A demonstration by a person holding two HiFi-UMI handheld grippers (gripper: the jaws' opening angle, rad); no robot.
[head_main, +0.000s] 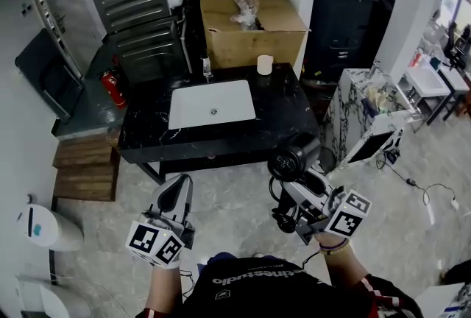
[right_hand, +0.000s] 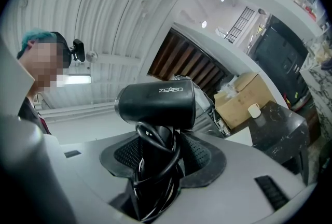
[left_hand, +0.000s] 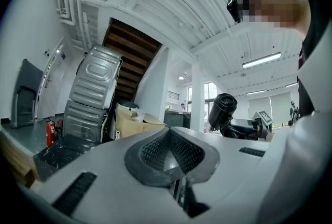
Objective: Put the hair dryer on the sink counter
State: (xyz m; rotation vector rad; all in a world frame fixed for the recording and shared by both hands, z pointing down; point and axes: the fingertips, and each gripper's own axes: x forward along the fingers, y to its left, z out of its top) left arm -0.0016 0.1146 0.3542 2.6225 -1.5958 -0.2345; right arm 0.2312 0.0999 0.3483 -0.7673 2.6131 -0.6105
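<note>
Left gripper [head_main: 179, 184]: I see a pale grey shell and tapering fingers [head_main: 174, 197].
Pads [left_hand: 165, 149]: dark grey with a ribbed grid, set in smooth grey bodies.
Right gripper [head_main: 296, 181]: the same grey build, with black slots in the body.
Marker cubes [head_main: 154, 241]: white faces with black square patterns, one per gripper.
Top [head_main: 246, 281]: black, white lettering across it.
Sleeve [head_main: 372, 285]: dark, with a red edge.
Wristband [head_main: 333, 246]: thin, dark, on the right wrist.
Head camera [right_hand: 78, 50]: small, black.

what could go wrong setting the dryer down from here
The cord is looped loosely round the handle in the right gripper; a loop could snag the jaws on release. The hair dryer looks top-heavy, so stood upright it may topple, perhaps into the white basin beside the bare counter.
</note>
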